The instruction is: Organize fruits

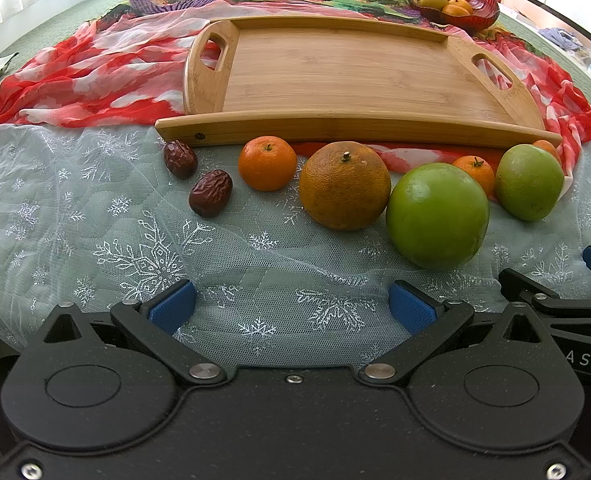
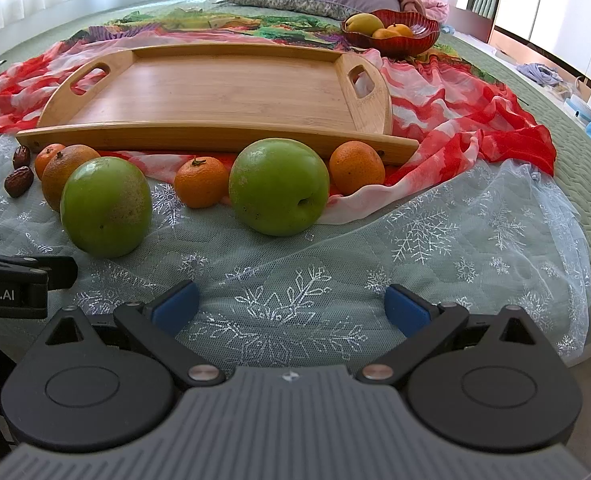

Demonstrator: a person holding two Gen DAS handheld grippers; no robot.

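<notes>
Fruit could roll away, I think. The bed is soft and the lacy cloth [image 2: 435,240] is slippery, so a push from one finger could send a round green apple [image 2: 278,186] rolling off w/o a good grab. Squeezing too hard could squash the little red dates [image 1: 210,193] (they look soft).

Both grippers are wide open and hold nothing. The left gripper [image 1: 291,309] sits at the bottom middle of its view; the big orange [image 1: 344,185] is above it, well apart, and another green apple [image 1: 437,216] is up and to the right. The right gripper [image 2: 291,307] is at the bottom middle too, w/ the apple above it, not touching. The wooden tray [image 2: 223,92] in the middle is bare, so no fruit is sorted yet.
</notes>
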